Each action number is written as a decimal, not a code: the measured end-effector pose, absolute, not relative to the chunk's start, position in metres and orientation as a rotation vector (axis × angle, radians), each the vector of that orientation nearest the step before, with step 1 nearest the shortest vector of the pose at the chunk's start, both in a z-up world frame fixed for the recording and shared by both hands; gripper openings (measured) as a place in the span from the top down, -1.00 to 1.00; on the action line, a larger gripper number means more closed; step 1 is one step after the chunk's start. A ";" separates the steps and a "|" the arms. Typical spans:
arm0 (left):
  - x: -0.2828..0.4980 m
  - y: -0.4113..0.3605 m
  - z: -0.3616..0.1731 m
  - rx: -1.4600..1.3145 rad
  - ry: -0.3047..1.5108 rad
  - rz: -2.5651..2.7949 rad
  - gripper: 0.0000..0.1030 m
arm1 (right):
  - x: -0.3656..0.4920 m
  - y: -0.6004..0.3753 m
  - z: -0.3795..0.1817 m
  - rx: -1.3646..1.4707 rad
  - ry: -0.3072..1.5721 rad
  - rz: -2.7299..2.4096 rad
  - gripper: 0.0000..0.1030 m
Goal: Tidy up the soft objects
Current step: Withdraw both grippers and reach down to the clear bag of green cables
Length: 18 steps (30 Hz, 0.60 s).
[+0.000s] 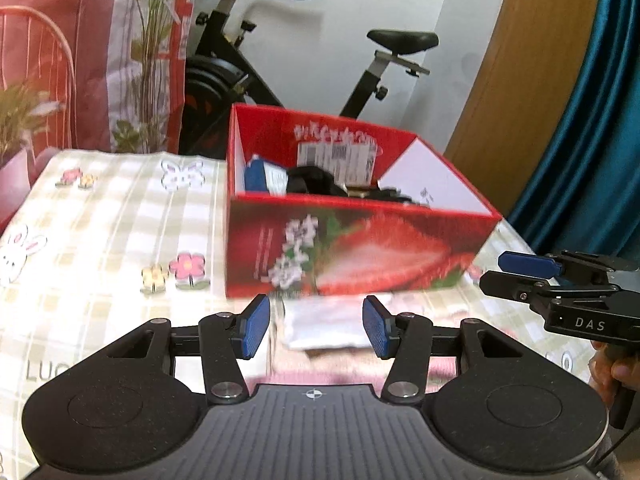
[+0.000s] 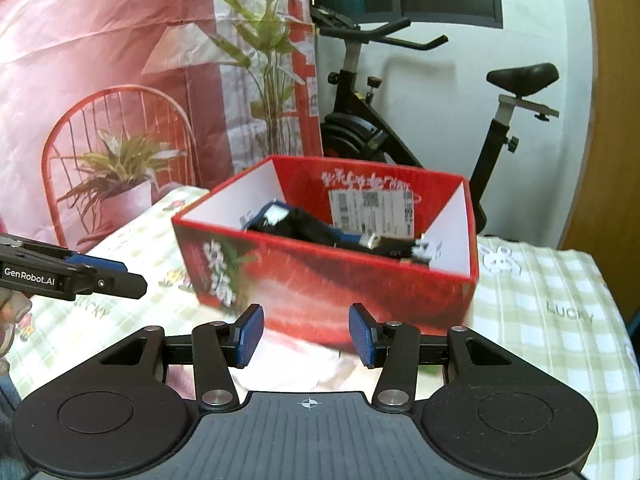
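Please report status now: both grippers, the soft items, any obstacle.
Left gripper open, empty. Right gripper open, empty. White folded cloth on table before red box; box already holds dark items. Nothing in the way.

- Straight ahead of both grippers: red box (image 1: 352, 248), its near wall blocking any low forward pass; top open, dark and blue items (image 2: 320, 228) filling the bottom.
- Left of box: bare checked tablecloth (image 1: 100, 220), open for passage.
- Right of box: more bare cloth in right wrist view.
- Between left gripper (image 1: 316, 330) pads, just before the box: white folded cloth (image 1: 324, 326).
- Behind table: exercise bike (image 2: 400, 120) and potted plant (image 2: 116, 176).
- Right gripper (image 2: 306, 334) spread wide, nothing between its pads.
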<state>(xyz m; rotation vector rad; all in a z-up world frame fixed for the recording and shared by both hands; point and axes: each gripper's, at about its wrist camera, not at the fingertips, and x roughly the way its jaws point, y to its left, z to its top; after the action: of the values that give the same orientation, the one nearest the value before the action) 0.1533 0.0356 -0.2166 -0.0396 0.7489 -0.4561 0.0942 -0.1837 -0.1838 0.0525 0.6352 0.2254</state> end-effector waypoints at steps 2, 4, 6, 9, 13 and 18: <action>0.151 0.037 -0.221 -0.035 0.761 -0.452 -0.04 | 0.089 -0.183 -0.192 0.041 0.655 0.222 0.14; 0.150 0.040 -0.226 -0.037 0.768 -0.447 -0.04 | 0.086 -0.183 -0.198 0.035 0.670 0.219 0.14; 0.149 0.043 -0.230 -0.036 0.774 -0.442 -0.04 | 0.084 -0.183 -0.206 0.036 0.686 0.217 0.14; 0.152 0.045 -0.239 -0.036 0.792 -0.434 -0.04 | 0.085 -0.180 -0.218 0.032 0.711 0.219 0.14; 0.155 0.046 -0.252 -0.041 0.820 -0.426 -0.04 | 0.089 -0.174 -0.233 0.016 0.739 0.234 0.13; 0.162 0.042 -0.266 -0.043 0.848 -0.421 -0.04 | 0.101 -0.159 -0.248 -0.035 0.759 0.269 0.03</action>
<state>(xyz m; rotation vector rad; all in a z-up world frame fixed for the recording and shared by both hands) 0.1622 0.0418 -0.2657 -0.0426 0.8480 -0.4213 0.1009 -0.1591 -0.2483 -0.0352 0.7591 0.2693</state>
